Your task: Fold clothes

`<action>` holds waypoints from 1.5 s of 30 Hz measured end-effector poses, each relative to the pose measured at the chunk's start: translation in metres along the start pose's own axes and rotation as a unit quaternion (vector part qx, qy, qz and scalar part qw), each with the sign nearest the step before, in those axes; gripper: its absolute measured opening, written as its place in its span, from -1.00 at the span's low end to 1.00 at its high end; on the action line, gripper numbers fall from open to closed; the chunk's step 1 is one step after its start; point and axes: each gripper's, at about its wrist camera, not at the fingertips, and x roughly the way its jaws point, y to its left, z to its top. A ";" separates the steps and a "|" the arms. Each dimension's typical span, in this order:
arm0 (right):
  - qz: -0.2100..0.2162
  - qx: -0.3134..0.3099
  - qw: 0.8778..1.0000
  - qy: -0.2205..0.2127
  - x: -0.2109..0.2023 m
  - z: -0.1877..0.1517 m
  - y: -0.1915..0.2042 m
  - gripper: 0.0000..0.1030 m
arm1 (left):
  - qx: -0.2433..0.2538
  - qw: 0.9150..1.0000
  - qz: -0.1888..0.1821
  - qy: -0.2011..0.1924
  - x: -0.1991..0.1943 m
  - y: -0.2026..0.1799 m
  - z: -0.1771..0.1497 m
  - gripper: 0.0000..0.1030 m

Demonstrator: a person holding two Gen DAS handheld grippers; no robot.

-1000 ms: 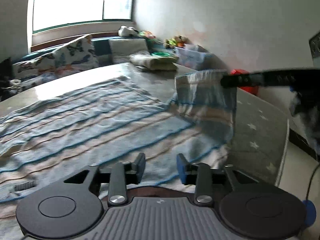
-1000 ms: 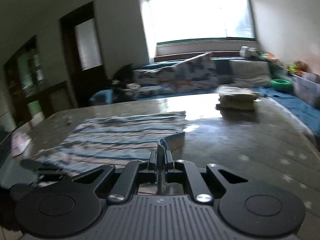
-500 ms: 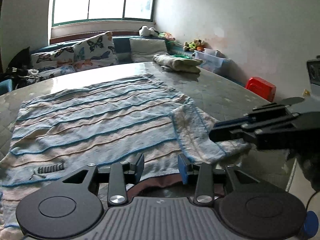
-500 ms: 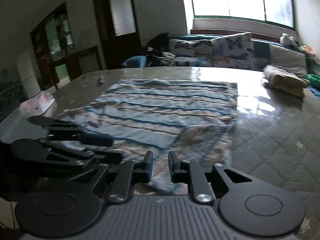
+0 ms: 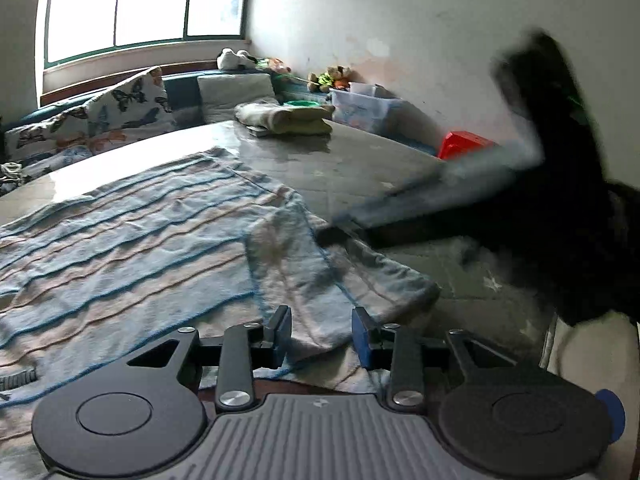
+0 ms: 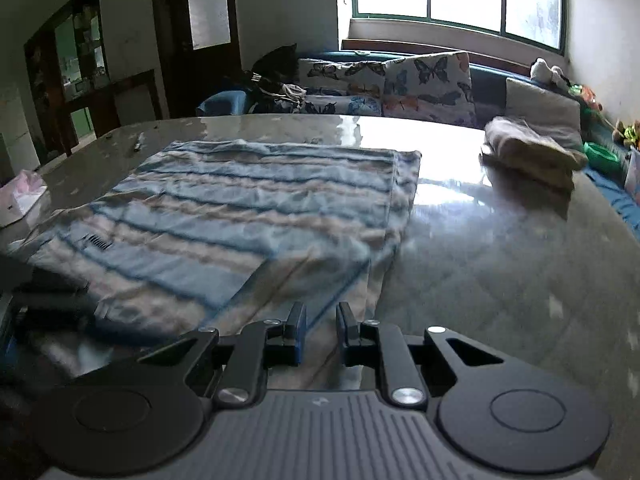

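Note:
A blue and beige striped towel (image 5: 120,248) lies spread on the quilted table (image 5: 360,168). Its near right corner (image 5: 296,264) is folded over onto it. My left gripper (image 5: 320,334) hovers low over that folded corner; its jaws are closing, with cloth showing in the gap and the pads not pressing it. My right gripper (image 5: 336,234), blurred, reaches in from the right with its tips at the fold's far edge. In the right wrist view the towel (image 6: 240,208) fills the left half, and the right gripper (image 6: 322,330) stands open over its near edge, holding nothing.
A pile of folded beige clothes (image 5: 286,120) (image 6: 528,152) sits at the table's far side. A sofa with butterfly cushions (image 6: 424,80) runs under the window. A red box (image 5: 464,144) and a plastic bin (image 5: 364,108) stand beyond the right edge. A pink-white bag (image 6: 20,196) lies far left.
The right gripper carried a raised towel corner over, let it go and opened; the corner now lies folded on the towel. The left gripper's jaws have narrowed slightly.

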 end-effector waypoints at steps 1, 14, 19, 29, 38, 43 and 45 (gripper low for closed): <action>-0.002 -0.001 1.000 0.001 0.007 0.005 -0.002 -0.70 | 0.000 1.000 -0.002 0.003 0.002 0.000 0.000 -0.31; -0.001 -0.010 1.000 0.009 0.037 0.018 0.000 -0.70 | -0.043 0.998 0.038 -0.020 -0.032 0.029 -0.007 -0.32; -0.011 -0.025 1.000 0.012 0.041 0.018 0.011 -0.69 | -0.094 0.987 0.121 -0.042 -0.079 0.066 -0.021 -0.31; 0.022 -0.061 0.998 0.012 0.019 0.010 0.043 -0.67 | -0.258 0.896 0.359 -0.049 -0.181 0.157 -0.087 -0.30; 0.077 -0.108 0.991 0.005 0.006 0.013 0.090 -0.67 | -0.356 0.844 0.399 -0.040 -0.208 0.191 -0.124 -0.31; 0.139 -0.178 0.974 0.000 0.007 0.017 0.144 -0.65 | -0.365 0.851 0.375 -0.043 -0.207 0.192 -0.130 -0.44; 0.155 -0.197 0.968 0.003 0.010 0.017 0.163 -0.64 | -0.365 0.851 0.374 -0.044 -0.205 0.195 -0.130 -0.73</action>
